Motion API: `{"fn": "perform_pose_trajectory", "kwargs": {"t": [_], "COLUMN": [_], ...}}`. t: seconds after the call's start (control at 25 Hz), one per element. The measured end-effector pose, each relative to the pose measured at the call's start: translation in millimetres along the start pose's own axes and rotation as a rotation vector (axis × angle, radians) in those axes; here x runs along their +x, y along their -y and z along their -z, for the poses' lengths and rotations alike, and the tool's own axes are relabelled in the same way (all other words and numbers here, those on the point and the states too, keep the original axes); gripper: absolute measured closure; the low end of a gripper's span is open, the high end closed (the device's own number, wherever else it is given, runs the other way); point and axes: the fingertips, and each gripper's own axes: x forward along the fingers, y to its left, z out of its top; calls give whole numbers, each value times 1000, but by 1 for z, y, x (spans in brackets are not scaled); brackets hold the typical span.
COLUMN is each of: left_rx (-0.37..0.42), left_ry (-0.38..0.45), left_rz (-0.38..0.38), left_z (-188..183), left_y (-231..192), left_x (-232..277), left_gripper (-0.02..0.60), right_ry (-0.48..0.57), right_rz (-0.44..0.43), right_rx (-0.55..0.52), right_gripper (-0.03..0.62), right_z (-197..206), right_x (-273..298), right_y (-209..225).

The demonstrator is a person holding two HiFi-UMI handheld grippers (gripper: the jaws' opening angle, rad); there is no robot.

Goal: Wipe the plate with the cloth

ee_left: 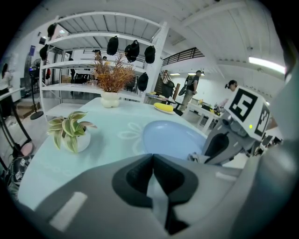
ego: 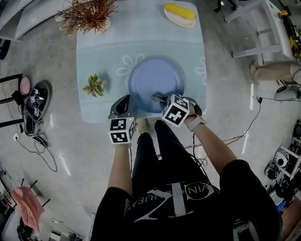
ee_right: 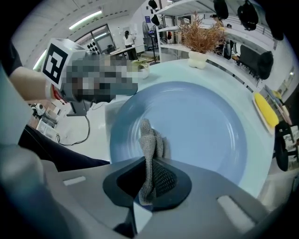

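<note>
A round blue plate (ego: 156, 80) (ee_right: 196, 126) (ee_left: 175, 139) lies in the middle of the pale blue table (ego: 103, 61). A grey knitted cloth (ee_right: 150, 154) (ego: 157, 98) is pinched between the jaws of my right gripper (ee_right: 148, 175) (ego: 159, 99), which hovers over the plate's near rim. The cloth sticks out forward over the plate. My left gripper (ego: 123, 107) (ee_left: 153, 164) sits at the table's near edge, left of the plate, its jaws closed together with nothing between them.
A small potted succulent (ego: 94, 85) (ee_left: 70, 130) stands left of the plate. A dried-plant vase (ego: 89, 16) (ee_left: 111, 77) is at the far left, and a dish with a yellow item (ego: 179, 14) (ee_right: 267, 112) at the far right. Shoes (ego: 35, 106) lie on the floor.
</note>
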Motion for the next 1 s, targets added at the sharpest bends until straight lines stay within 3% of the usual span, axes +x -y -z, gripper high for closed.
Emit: {"fn": "perform_pose_trajectory", "kwargs": {"t": [0.52, 1.0], "left_rx": [-19, -35], "left_ry": [13, 19], "left_rz": [1, 1], "left_z": [0, 1], "left_y": [-3, -5], "left_x": [1, 3], "left_gripper": [581, 581], "right_ry": [129, 234], "right_rz": [-150, -97], "right_rx": [80, 77], "right_gripper": [568, 568], "right_z": [-62, -119], "right_x": [20, 30], "right_y": [-22, 22]}}
